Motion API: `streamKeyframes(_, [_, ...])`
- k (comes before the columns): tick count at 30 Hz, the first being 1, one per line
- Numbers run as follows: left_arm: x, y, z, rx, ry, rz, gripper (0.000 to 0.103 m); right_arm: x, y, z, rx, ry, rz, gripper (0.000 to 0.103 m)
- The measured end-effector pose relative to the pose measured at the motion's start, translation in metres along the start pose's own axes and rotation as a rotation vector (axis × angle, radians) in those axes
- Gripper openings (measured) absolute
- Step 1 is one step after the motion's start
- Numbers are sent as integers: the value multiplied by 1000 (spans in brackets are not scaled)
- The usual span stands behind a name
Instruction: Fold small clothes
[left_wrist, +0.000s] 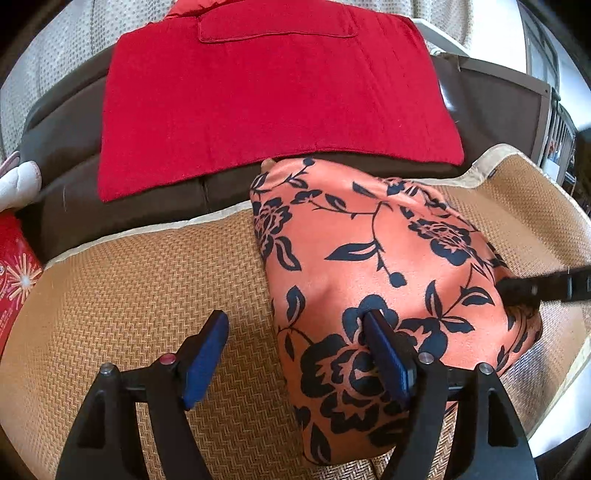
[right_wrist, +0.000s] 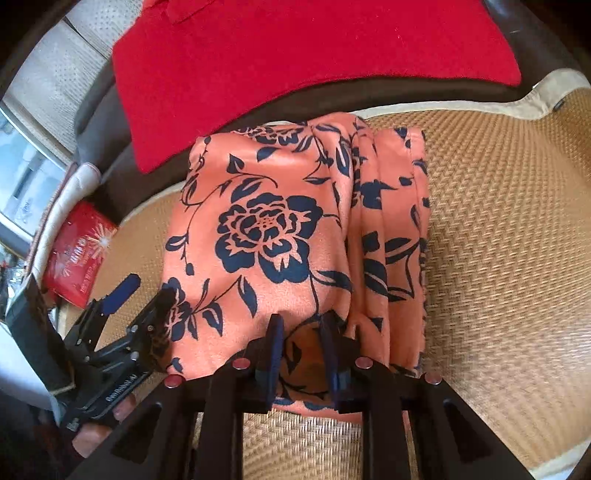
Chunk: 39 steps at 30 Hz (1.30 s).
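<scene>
Our left gripper (left_wrist: 295, 332) is wide open. One blue finger (left_wrist: 205, 358) hangs over the woven mat (left_wrist: 147, 288), and the other blue finger (left_wrist: 388, 354) sits over the orange cloth with dark flowers (left_wrist: 369, 258). Nothing is between them. From the other side we see the left gripper (right_wrist: 147, 291) at the near left corner of the cloth, with one finger right at the cloth edge.

Our right gripper (right_wrist: 301, 332) has its two fingers close together with a bit of the orange cloth (right_wrist: 266, 229) pinched between them at the near edge. In the left view, the right gripper shows only as a dark blurry bar (left_wrist: 546, 288) at the far right side of the cloth.

The cloth is folded into a thick bundle. It lies on the woven mat (right_wrist: 498, 240), and we see several folded layers stacked along its right side.

Behind the cloth a flat red cloth (left_wrist: 277, 99) lies on a brown cushion (left_wrist: 74, 147). A red box with a sparkle picture (right_wrist: 79, 254) sits off to the left, beside the mat.
</scene>
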<state>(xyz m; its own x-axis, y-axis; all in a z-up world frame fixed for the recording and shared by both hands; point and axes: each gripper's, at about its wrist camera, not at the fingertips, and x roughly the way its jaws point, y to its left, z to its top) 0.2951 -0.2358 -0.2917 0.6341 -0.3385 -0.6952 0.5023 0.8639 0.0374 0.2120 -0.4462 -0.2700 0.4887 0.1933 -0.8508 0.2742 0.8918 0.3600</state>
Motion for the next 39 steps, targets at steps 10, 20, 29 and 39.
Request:
streamKeyframes(10, [0,6,0,-19,15,-52,77,34,80,102,-141,-54,48,26])
streamKeyframes(20, [2,10,2,3,5,-52,77,123,76,138,-79,67,75,26])
streamKeyframes(29, [-7,6,-4,17,-13,-20,77,30,68,73,-62,-84,76,27])
streamKeyframes(39, [-5,-1,-5,17,-16,4,77,20,34,18,-13,-61,4,39])
